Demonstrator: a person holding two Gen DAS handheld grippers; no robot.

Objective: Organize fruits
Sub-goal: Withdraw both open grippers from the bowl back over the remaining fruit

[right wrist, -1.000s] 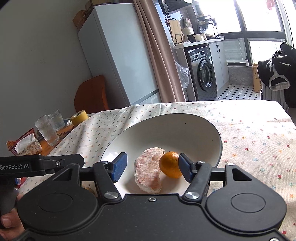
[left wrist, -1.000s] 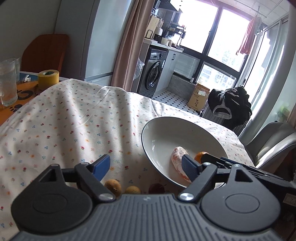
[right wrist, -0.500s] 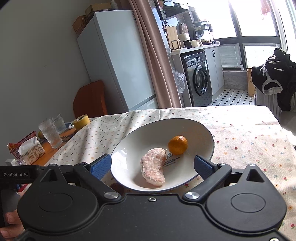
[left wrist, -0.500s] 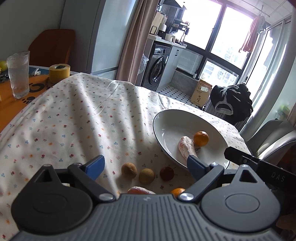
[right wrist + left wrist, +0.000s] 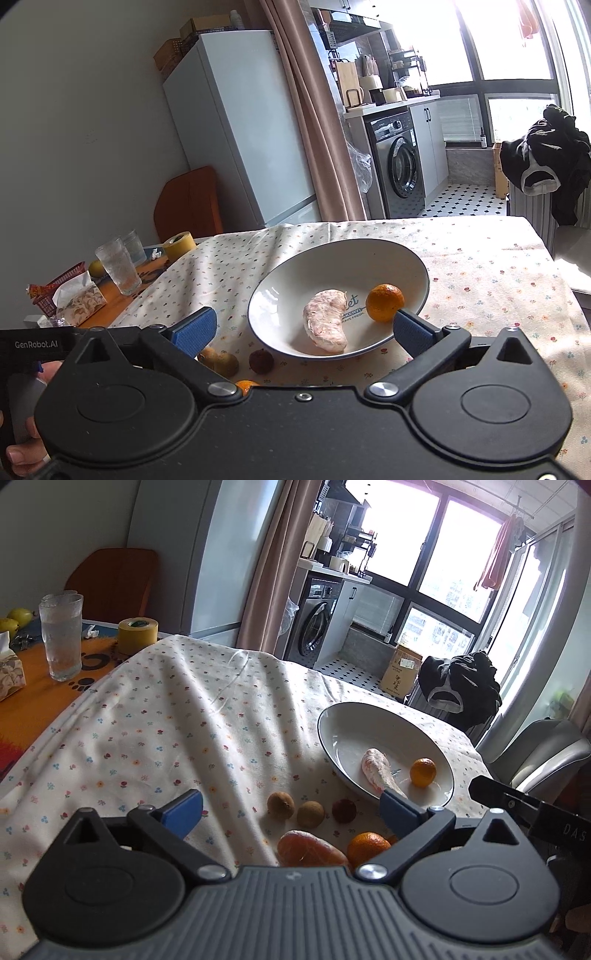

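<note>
A white bowl (image 5: 334,727) (image 5: 280,284) on the flowered cloth holds a peeled pomelo segment (image 5: 376,770) (image 5: 325,319) and a small orange (image 5: 423,772) (image 5: 384,302). On the cloth in front of the bowl lie two brown longans (image 5: 280,804) (image 5: 310,813) (image 5: 225,363), a dark red lychee (image 5: 344,810) (image 5: 261,361), another wrapped pomelo segment (image 5: 310,851) and another orange (image 5: 367,847) (image 5: 245,386). My left gripper (image 5: 291,806) is open above these loose fruits. My right gripper (image 5: 303,326) is open, held back from the bowl, with nothing between its fingers.
Left of the cloth, on the orange tabletop, stand drinking glasses (image 5: 61,635) (image 5: 118,266), a yellow tape roll (image 5: 137,636) (image 5: 180,245), a tissue pack (image 5: 79,304) and yellow fruit (image 5: 16,616). A grey chair (image 5: 535,753) stands at the right table edge. A hand (image 5: 22,450) holds the other gripper's handle.
Both grippers have pulled back and up from the bowl and opened wider. The orange that sat between the right gripper's fingers now lies free in the bowl. Loose fruits came into the left view.
</note>
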